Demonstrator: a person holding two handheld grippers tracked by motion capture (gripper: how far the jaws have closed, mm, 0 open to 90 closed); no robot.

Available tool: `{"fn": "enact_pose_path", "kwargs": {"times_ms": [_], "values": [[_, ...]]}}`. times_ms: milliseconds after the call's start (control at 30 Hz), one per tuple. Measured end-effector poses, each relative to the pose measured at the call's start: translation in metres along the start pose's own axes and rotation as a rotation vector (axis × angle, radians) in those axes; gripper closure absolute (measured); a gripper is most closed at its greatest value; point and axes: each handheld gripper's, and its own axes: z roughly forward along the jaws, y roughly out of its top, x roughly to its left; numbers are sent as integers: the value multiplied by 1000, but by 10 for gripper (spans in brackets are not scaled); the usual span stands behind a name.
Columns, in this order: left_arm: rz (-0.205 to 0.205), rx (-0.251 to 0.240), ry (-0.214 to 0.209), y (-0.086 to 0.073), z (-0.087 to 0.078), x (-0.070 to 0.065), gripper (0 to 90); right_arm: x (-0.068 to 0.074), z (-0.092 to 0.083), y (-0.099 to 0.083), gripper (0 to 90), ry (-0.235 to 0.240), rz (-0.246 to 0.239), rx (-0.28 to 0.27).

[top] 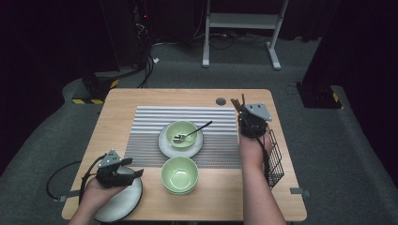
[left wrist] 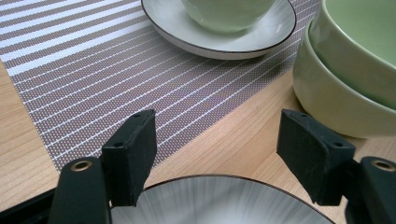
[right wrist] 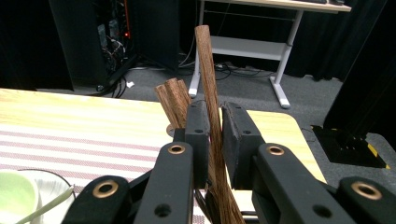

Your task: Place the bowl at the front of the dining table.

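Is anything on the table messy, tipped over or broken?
Nothing is spilled or broken. The spoon rests tilted in the green bowl, its handle sticking out over the rim. The right hand-held gripper is shut on one wooden stick.

At the desk's (top: 122, 101) centre you see a striped mat (top: 150, 122); a bowl (top: 182, 133) with spoon (top: 193, 131) on a saucer (top: 165, 146); stacked bowls (top: 179, 174) at six o'clock.

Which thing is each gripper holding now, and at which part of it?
The right gripper holds one wooden chopstick around the middle of its stick; the top end stands above the jaws. The left gripper holds nothing, open above the grey plate.
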Motion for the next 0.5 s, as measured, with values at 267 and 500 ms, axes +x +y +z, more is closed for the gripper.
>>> {"fn": "enact_pose_path", "kwargs": {"times_ms": [267,500], "values": [[-2,7,-1,-1,2,-1,288,1,-19,-1,810,11,-18,-26],[0,14,3,-1,3,0,288,1,-37,-6,810,15,-29,-52]]}}
